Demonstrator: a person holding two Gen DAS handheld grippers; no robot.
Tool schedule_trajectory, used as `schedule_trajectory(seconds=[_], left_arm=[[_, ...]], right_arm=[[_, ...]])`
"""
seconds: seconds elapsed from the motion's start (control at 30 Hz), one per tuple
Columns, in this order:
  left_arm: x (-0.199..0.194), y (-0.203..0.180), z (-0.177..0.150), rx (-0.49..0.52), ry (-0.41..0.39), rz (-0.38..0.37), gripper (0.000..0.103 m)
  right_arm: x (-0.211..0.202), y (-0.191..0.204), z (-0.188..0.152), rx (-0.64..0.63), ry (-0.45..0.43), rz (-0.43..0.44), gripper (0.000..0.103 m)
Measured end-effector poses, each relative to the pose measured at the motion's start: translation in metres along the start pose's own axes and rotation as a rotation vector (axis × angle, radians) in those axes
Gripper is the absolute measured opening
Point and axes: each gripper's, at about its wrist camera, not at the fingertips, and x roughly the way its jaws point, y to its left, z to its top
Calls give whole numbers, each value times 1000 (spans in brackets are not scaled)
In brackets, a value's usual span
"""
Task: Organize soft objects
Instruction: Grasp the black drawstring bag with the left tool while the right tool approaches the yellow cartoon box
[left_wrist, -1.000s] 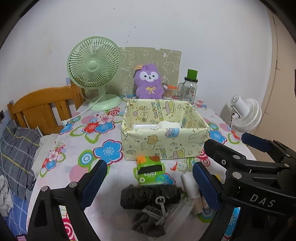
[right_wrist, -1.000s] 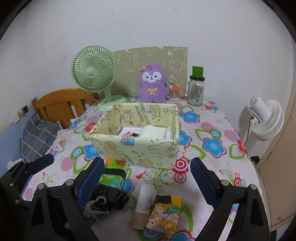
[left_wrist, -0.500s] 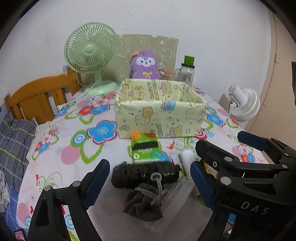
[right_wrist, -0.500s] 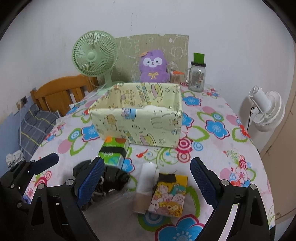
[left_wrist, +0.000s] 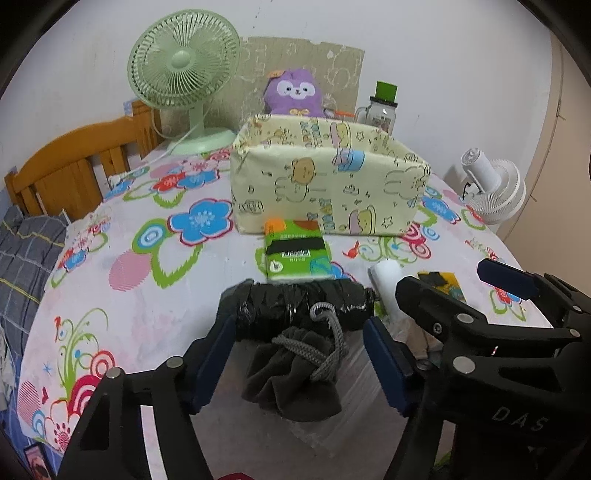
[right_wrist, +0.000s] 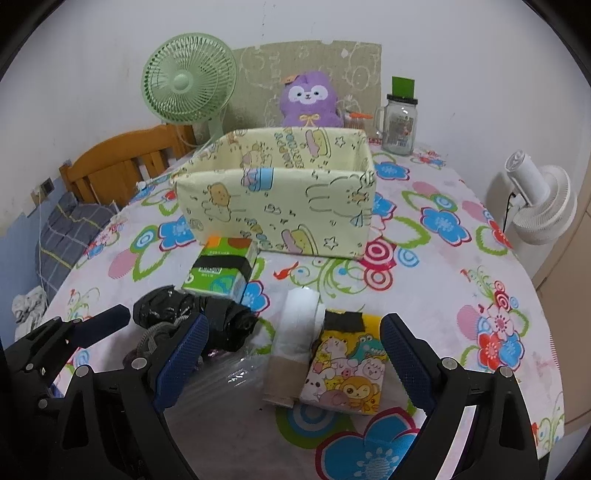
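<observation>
Grippers low over near table edge, both with jaws spread wide, nothing held. Left gripper (left_wrist: 299, 354) straddles grey drawstring pouch (left_wrist: 295, 373), blue pads (left_wrist: 384, 358) either side of it, not touching as far as visible. Pouch lies partly on clear plastic sheet (left_wrist: 354, 413). Black bundle (left_wrist: 299, 306) wrapped in shiny plastic sits just behind pouch, touching it, lying crosswise; left pad tip close to bundle's left end, cannot tell if contact.

Right gripper (right_wrist: 291, 350) open around white roll (right_wrist: 295, 336) and yellow cartoon tissue pack (right_wrist: 347, 373), these two side by side and touching, fingers well clear of both. Roll's near end brownish. Left gripper body visible at lower left of right wrist view, beside the black bundle.

Green tissue pack (left_wrist: 295, 254) with black band next, just behind bundle, upright-ish, leaning toward fabric box (left_wrist: 325, 184). Box pale yellow with cartoon print, open top, contents not visible from this angle. Flowered tablecloth (left_wrist: 147, 295) covers table.

Far side: purple plush (right_wrist: 308, 99) behind box, glass jar (right_wrist: 399, 122) with green lid to its right, green desk fan (left_wrist: 184, 70) at left, printed board (right_wrist: 354, 70) against wall. White fan (right_wrist: 543, 199) off table at right, wooden bed frame (left_wrist: 62, 170) and grey plaid bedding (left_wrist: 22, 266) at left
</observation>
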Motion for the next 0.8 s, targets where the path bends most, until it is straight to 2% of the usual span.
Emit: schedule_trajectory(seconds=[0.17, 0.4, 0.67, 0.8], left_arm=[[7, 1, -5, -2, 24, -6, 58], [19, 1, -11, -3, 58, -9, 51], [13, -5, -9, 1, 39, -4, 47], [10, -13, -4, 20, 24, -8, 47]], right_arm=[[8, -1, -5, 8, 25, -4, 95], [16, -4, -8, 18, 48, -6, 95], [17, -16, -7, 44, 46, 1, 95], [17, -28, -6, 83, 46, -8, 92]])
